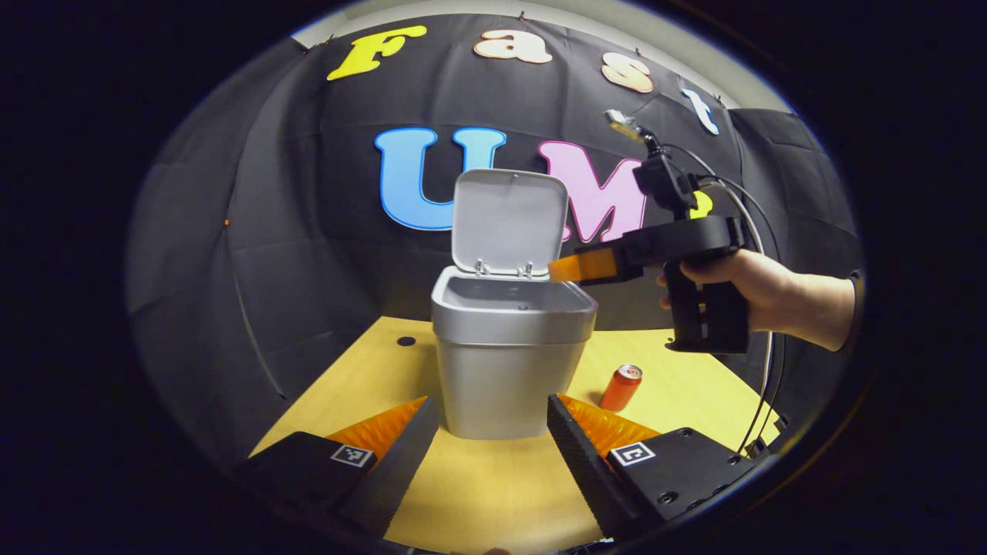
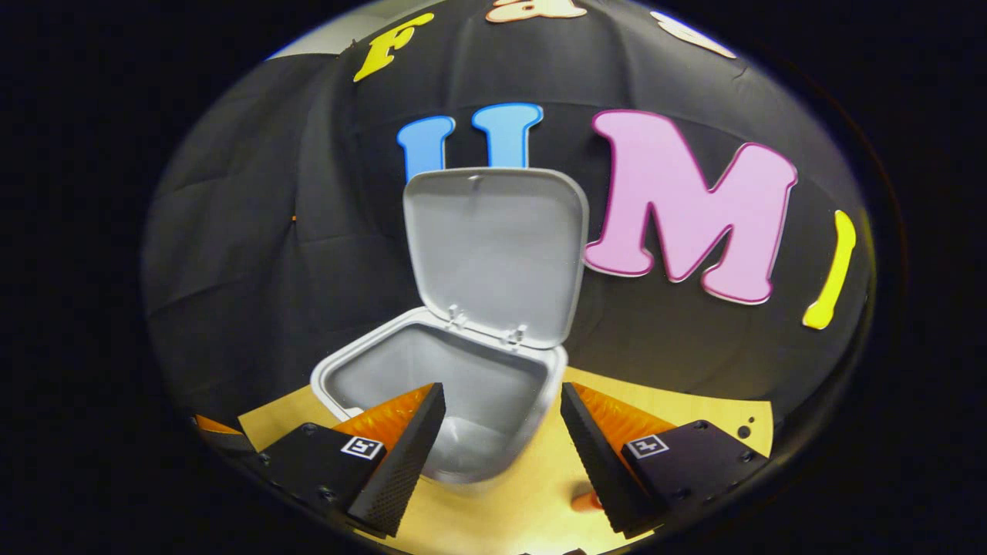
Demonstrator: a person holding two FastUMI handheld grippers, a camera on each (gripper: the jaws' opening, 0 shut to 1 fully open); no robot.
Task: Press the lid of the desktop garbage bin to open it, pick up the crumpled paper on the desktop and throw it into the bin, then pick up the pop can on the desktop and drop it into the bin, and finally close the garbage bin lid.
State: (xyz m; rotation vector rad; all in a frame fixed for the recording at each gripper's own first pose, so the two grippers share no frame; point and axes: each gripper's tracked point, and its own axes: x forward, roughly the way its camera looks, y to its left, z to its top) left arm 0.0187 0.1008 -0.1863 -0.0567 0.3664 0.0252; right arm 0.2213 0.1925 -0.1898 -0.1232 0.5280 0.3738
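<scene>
bin (image 1: pixel 505 370): standing on the table (image 1: pixel 678 385), its mouth facing up and taking nothing in at this instant.
lid (image 1: pixel 509 222): standing upright on its rear hinge, so the opening step is looking done.
can (image 1: pixel 621 387): sitting upright on the table, near the bin, on its right in the left gripper view.
paper: I am not finding it on the table; the bin's inside is looking bare in the right gripper view, though its floor is partly hidden.
right gripper (image 2: pixel 501 451): hovering above the bin's mouth with fingers spread and nothing between them; in the left gripper view a hand (image 1: pixel 759 289) is holding it at the rim.
left gripper (image 1: pixel 493 455): waiting low in front of the bin, fingers apart and empty.
risk, lid: the right gripper is hanging close to the lid, so a careless pull-back could be knocking it shut early.
risk, can: a slanted or off-centre approach could be tipping the can and sending it rolling.
risk, bin: the bin is looking light, so a bump at the rim could be shoving it.
</scene>
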